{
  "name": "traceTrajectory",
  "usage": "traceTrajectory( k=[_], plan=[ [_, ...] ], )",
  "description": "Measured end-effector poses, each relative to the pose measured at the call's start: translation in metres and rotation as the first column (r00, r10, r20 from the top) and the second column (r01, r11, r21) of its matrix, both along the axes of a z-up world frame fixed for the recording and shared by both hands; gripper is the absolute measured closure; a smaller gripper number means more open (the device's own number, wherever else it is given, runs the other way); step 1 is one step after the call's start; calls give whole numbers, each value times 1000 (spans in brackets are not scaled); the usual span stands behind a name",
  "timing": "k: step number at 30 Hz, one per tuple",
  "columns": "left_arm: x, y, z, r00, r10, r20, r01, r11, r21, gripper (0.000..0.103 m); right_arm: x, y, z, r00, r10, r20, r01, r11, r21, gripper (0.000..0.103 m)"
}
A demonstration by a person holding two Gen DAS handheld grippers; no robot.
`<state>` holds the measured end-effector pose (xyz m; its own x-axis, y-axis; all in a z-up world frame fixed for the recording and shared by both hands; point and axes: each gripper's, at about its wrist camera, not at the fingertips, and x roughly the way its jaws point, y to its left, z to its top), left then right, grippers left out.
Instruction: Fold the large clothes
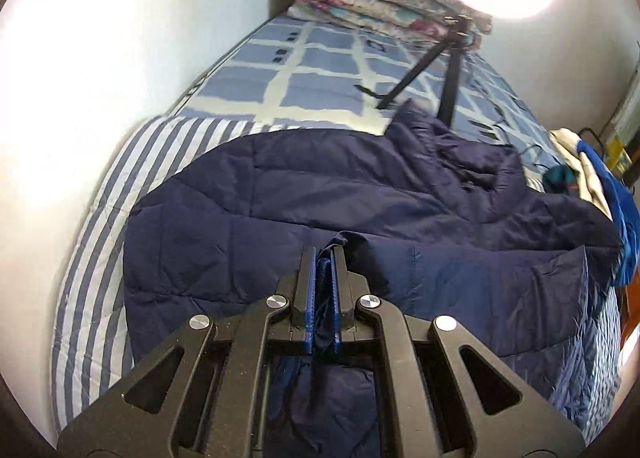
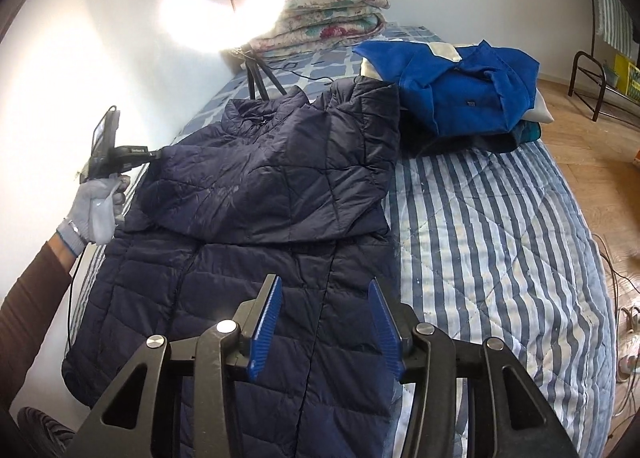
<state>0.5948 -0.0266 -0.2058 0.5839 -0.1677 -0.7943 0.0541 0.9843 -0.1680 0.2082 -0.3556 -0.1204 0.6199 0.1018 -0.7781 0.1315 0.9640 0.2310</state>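
Navy quilting fills the foreground under the right gripper [image 2: 326, 322], whose jaws stand half apart with nothing between them, hovering over the jacket's [image 2: 280, 198] lower front beside its zip line. That jacket lies on the bed [image 2: 500, 218], its long axis running from the near end up toward the collar by the tripod [image 2: 256, 78], hugging the wall-side edge and leaving the striped quilt bare toward the floor-side edge. Its upper part is already doubled over the body, the fold edge crossing the width just beyond the right gripper. At the wall-side edge the gloved left hand [image 2: 98, 210] carries the left gripper [image 1: 324, 258], clamped narrow on a pinch of the navy fabric; from its own camera the jacket [image 1: 360, 198] spreads ahead and to the right. So the left hand already has the wall-side cloth, while the right sits nearer the hem. I judge the next fold calls for the right to pinch the lower front near the zip. A blue garment [image 2: 460, 86] lies heaped toward the far floor-side corner, well apart.
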Motion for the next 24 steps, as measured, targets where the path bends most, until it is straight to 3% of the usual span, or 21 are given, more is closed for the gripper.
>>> traceTrajectory(
  k=[7,13,15,17,24],
  plan=[
    [25,18,-23,998,58,-33,-59,998,-31,99,2,4,-2,1000,0,-1,0,1000,-7,57],
    [32,14,-42,997,58,-58,-55,997,53,97,5,7,-4,1000,10,-4,-10,1000,-4,58],
    [31,14,-42,996,67,-57,-63,995,71,86,5,10,-3,1000,17,-1,-17,1000,-9,58],
    [29,16,-38,996,73,-54,-68,994,89,70,3,11,-1,1000,20,3,-20,1000,-21,58],
    [-4,38,12,997,72,20,-73,993,92,68,-5,16,15,999,22,41,-20,999,-36,58]
  ],
)
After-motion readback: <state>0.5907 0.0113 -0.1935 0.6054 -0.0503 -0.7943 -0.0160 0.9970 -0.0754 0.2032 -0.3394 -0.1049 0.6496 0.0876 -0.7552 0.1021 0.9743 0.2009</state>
